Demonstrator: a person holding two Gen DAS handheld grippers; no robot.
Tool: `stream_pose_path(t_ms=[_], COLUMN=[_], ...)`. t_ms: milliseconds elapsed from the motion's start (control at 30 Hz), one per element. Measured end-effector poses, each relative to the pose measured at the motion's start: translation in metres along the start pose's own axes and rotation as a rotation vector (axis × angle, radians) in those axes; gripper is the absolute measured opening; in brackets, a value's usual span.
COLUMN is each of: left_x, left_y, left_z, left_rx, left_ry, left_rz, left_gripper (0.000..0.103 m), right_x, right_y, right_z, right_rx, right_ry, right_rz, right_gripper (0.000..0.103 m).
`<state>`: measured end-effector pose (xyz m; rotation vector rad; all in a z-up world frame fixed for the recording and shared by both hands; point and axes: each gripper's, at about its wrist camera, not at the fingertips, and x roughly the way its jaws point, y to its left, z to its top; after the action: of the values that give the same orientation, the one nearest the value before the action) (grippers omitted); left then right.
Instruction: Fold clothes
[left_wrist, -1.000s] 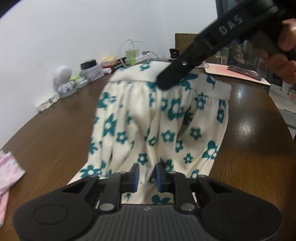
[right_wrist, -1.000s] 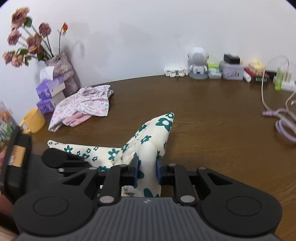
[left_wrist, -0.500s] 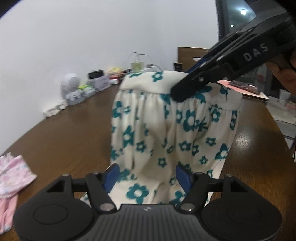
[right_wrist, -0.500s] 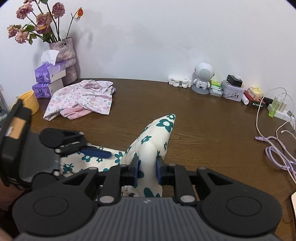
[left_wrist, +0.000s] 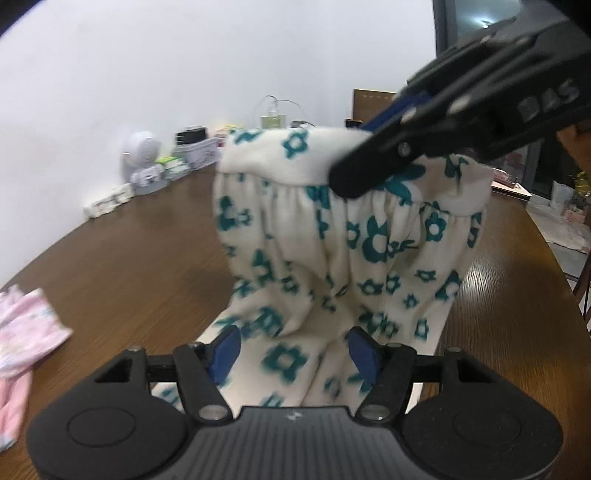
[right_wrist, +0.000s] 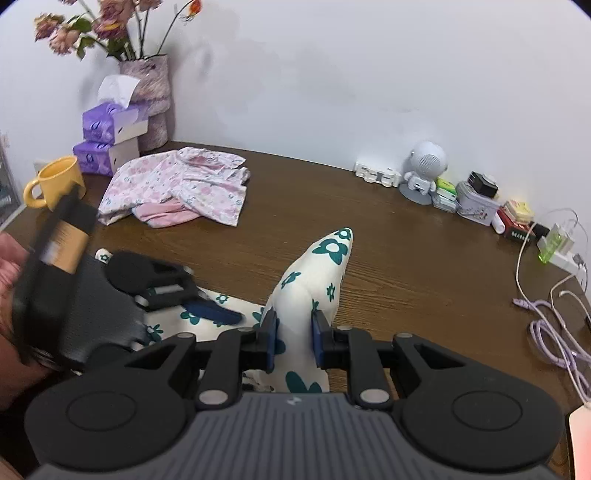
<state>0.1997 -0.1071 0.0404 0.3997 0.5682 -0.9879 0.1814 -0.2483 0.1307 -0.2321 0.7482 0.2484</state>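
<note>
Cream shorts with teal flowers (left_wrist: 332, 243) hang by their waistband above the brown table (left_wrist: 129, 266), lower part resting on the wood. My right gripper (right_wrist: 293, 338) is shut on the waistband, and a cream corner of the shorts (right_wrist: 325, 258) sticks up past its blue pads. In the left wrist view the right gripper (left_wrist: 373, 166) comes in from the upper right, clamped on the band. My left gripper (left_wrist: 293, 349) is open, blue pads on either side of the lower cloth. The left gripper (right_wrist: 207, 306) also shows in the right wrist view, over the spread cloth.
A pink floral garment (right_wrist: 177, 184) lies crumpled at the back left, beside a yellow mug (right_wrist: 55, 182), tissue packs (right_wrist: 107, 136) and a vase of flowers (right_wrist: 147, 96). A small white robot figure (right_wrist: 424, 173), boxes and cables (right_wrist: 554, 325) line the wall and right edge.
My left gripper let go of the hem and its jaws opened wide. The right gripper lifted the waistband higher and toward the left gripper, so the shorts hang more upright.
</note>
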Motion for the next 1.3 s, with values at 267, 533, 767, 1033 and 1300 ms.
stream_pose_path(t_ms=[267,533,767,1033,1300], left_x=[-0.058,-0.076,-0.081,-0.081,-0.080], left_y=[0.014,0.016,0.016,0.020,0.018], left_z=[-0.026,-0.048,-0.063,-0.070,-0.070], left_rx=[-0.041,-0.035,-0.029,-0.041,-0.028], left_ry=[-0.048,-0.022,0.009,0.027,0.030], left_rz=[0.074,0.082,0.082,0.086,0.081], left_gripper=[0.068,0.068,0.069,0.069,0.069], right_x=[0.011,0.029,0.044,0.052,0.054], right_y=[0.031,0.067,0.092,0.108,0.117], right_z=[0.006,0.007,0.001,-0.009,-0.018], right_rx=[-0.081,-0.189,-0.255,-0.282,-0.308], right_ry=[0.011,0.050,0.077,0.067,0.045], right_rz=[0.013,0.033,0.055,0.071,0.071], right_gripper=[0.018,0.019,0.019,0.020,0.022])
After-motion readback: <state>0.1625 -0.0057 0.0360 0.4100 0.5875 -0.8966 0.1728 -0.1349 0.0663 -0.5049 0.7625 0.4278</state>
